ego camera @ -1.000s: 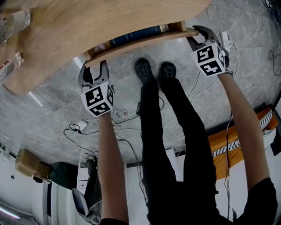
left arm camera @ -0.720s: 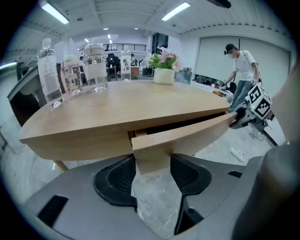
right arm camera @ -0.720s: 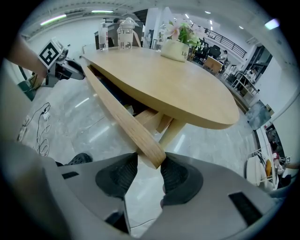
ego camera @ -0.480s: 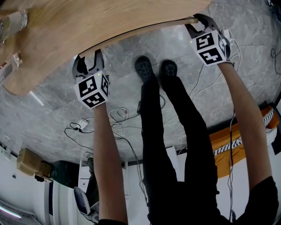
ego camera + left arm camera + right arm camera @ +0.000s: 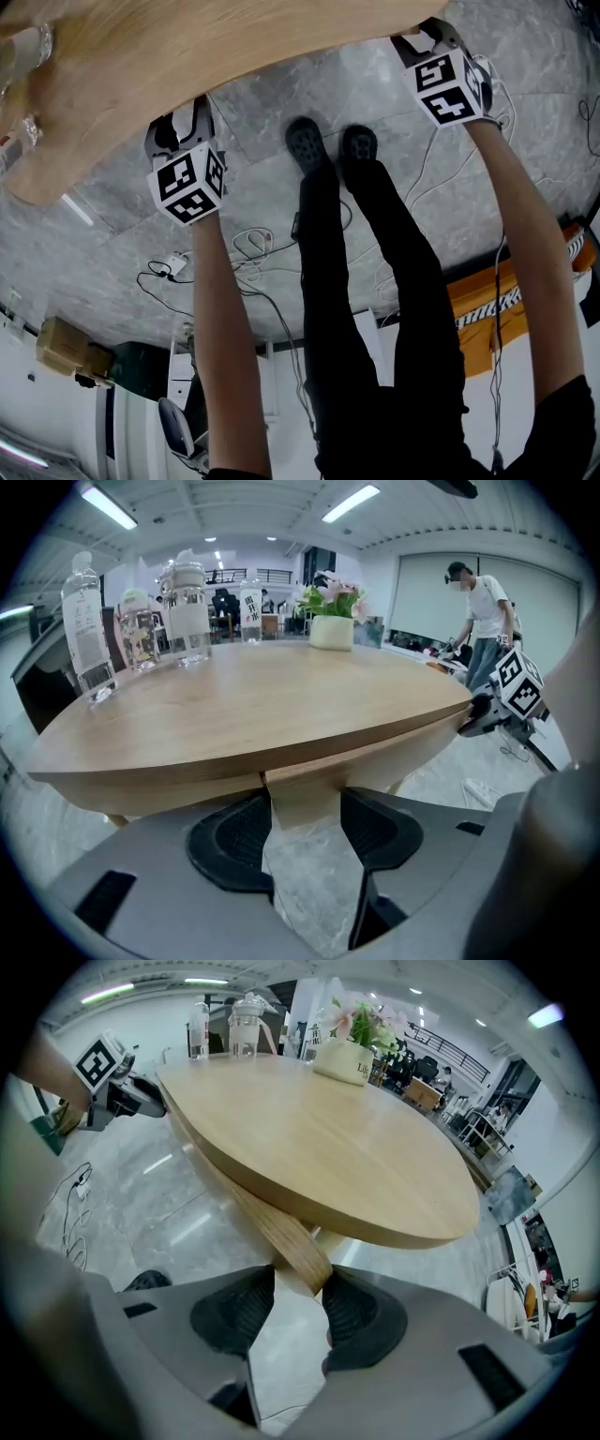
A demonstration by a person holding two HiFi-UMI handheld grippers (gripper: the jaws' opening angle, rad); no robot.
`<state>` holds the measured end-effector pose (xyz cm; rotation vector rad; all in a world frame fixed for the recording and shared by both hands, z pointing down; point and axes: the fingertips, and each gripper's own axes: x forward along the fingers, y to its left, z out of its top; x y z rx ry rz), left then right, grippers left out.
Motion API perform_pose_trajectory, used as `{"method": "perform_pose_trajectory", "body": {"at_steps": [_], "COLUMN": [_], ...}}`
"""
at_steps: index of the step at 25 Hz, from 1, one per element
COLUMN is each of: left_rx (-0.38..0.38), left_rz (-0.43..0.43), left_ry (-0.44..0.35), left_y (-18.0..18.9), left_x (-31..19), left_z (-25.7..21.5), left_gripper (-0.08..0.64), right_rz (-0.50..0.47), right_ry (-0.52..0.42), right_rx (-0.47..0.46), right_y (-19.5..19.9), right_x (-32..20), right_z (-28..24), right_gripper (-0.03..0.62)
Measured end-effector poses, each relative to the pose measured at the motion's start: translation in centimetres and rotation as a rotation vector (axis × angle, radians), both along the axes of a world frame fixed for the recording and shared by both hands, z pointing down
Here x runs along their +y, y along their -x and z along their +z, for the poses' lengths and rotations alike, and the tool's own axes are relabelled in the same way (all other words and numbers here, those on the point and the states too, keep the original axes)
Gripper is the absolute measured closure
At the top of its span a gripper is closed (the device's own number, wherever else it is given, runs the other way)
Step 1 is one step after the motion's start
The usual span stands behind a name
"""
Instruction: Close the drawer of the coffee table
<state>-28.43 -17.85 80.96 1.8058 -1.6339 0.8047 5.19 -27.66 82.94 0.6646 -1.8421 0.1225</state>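
left gripper [image 5: 305,808]: pinching the left end of the drawer front [image 5: 394,747], wood touching both pads.
right gripper [image 5: 300,1283]: clamped on the right end of the same board.
drawer front: tucked just below the tabletop's [image 5: 187,56] near edge, following its curve.
tabletop: bottles [image 5: 89,621] far left, flower pot [image 5: 333,630] at the far side.

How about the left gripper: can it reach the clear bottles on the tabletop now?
Likely not directly: the left gripper grips the drawer front below the tabletop; it must release and rise to the clear bottles.
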Motion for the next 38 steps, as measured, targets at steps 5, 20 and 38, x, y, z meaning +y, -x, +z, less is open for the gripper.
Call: {"method": "perform_pose_trajectory", "body": {"at_steps": [5,20,38], "left_rx": [0.011,0.027,0.015], "left_rz": [-0.037,-0.127,-0.01], "left_ry": [-0.004,-0.044,-0.302], "left_y": [0.0,-1.4,-12.4], "left_x": [0.2,5.0,7.3], "left_z": [0.4,-7.9,-36.8], "left_gripper": [0.321,0.362,0.436], "right_rz": [-0.004,-0.012,0.029], "right_ry": [-0.017,-0.05,-0.204], "right_rx": [0.015,-0.056,-0.487], "right_y": [0.0,-1.2,1.6], "right_x": [0.0,3.6,7.1], "right_z": [-0.1,-9.8,-39.9], "right_gripper": [0.442,0.452,0.499]}}
